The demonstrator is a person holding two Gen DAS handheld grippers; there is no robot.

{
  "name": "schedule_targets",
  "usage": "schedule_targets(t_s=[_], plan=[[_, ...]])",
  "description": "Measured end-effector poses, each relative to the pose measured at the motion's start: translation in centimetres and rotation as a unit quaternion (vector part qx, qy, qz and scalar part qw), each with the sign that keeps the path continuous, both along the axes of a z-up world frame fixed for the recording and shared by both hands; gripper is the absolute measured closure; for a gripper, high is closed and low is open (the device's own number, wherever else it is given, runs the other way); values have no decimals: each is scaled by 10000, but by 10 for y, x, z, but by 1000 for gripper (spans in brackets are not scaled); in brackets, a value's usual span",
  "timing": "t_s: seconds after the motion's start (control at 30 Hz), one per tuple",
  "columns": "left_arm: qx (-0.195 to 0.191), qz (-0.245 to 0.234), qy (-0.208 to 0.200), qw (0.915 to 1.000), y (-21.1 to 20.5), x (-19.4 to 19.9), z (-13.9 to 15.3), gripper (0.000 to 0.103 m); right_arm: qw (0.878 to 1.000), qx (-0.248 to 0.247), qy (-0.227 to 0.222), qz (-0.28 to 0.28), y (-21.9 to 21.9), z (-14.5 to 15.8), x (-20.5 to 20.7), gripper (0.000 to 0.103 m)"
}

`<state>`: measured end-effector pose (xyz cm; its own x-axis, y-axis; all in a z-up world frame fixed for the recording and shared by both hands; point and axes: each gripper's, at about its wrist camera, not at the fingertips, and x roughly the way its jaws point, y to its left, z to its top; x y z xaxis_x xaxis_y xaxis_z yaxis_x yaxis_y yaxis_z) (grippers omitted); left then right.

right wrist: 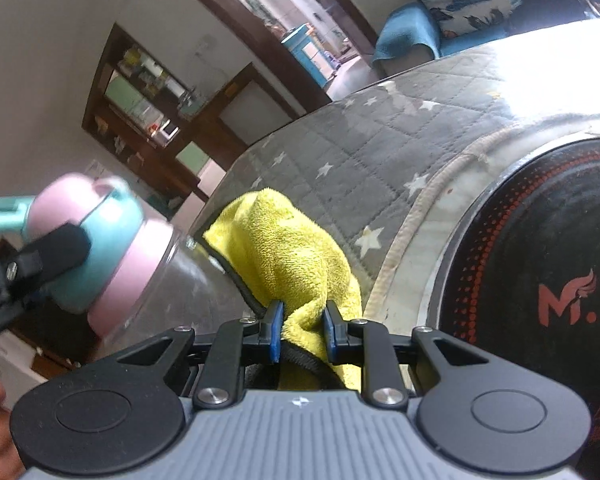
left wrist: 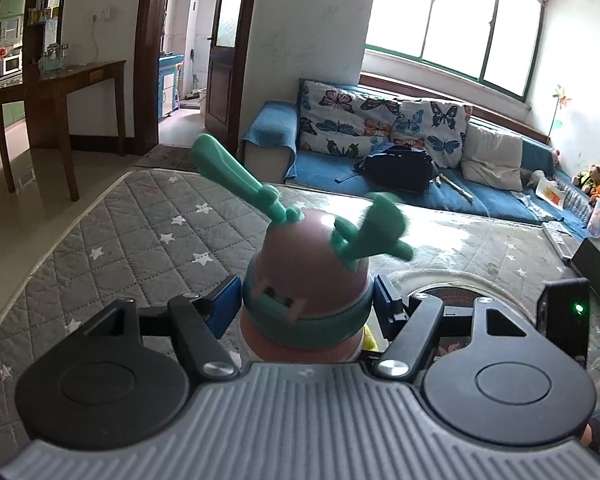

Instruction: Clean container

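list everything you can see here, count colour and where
bottle: 1, clear body with pink lid and teal band and straps, held up in the left claw
cloth: 1, yellow, against the bottle body, pinched in the right claw
quilted mat: 1, grey with white stars, under the work area
round cooktop: 1, black with red print, on the mat at right
sofa: 1, blue cover, below the window
butterfly cushions: 2, white with coloured butterflies, on the sofa
bag: 1, black, on the sofa
wooden table: 1, dark brown, far left
left claw: 1, black with blue pads, shut on the bottle's lid band
right claw: 1, black with blue pads, shut on the cloth
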<state>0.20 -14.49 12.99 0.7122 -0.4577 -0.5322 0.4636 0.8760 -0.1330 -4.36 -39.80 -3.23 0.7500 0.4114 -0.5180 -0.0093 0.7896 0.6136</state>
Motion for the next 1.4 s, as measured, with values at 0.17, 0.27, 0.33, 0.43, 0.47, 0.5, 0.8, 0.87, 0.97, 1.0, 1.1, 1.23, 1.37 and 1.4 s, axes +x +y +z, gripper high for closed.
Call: schedule_targets(t_s=[0.17, 0.27, 0.33, 0.43, 0.47, 0.5, 0.8, 0.87, 0.97, 1.0, 1.1, 1.23, 1.37, 1.4], plan=[[47, 26, 37, 10000, 7, 1, 1, 33, 9997, -181, -58, 176, 14, 3, -11, 82], [30, 29, 67, 10000, 12, 2, 2, 33, 9993, -224, -75, 300, 19, 3, -19, 82], [11, 22, 86, 10000, 16, 1, 2, 33, 9988, -294, -104, 389, 24, 4, -25, 82], [34, 16, 63, 10000, 19, 1, 3, 33, 9989, -182, -135, 401, 23, 6, -32, 84], [39, 16, 52, 10000, 21, 0, 3, 33, 9991, -104, -145, 385, 22, 7, -34, 85], [37, 15, 45, 10000, 22, 1, 3, 33, 9992, -26, -154, 369, 21, 7, -37, 85], [82, -116, -21, 9999, 24, -3, 2, 34, 9992, -235, -245, 221, 17, 17, -39, 72], [111, -154, -39, 9998, 22, -4, 2, 34, 9983, -429, -364, 145, 17, 25, -42, 64], [140, -190, -58, 9997, 21, -5, 1, 34, 9982, -331, -500, 99, 11, 33, -40, 59], [144, -194, -60, 9997, 20, -6, 1, 34, 9981, -297, -530, 75, 10, 36, -37, 58], [146, -197, -68, 9997, 17, -9, -1, 34, 9982, -255, -546, -15, 8, 40, -24, 57], [137, -199, -53, 9997, 19, -6, -3, 34, 9991, -137, -399, -16, 9, 35, -5, 57], [154, -213, -63, 9996, 18, -6, -4, 34, 9994, -272, -227, -6, 14, 25, 8, 58], [159, -219, -67, 9996, 18, -7, -4, 34, 9995, -270, -187, 7, 14, 23, 10, 58]])
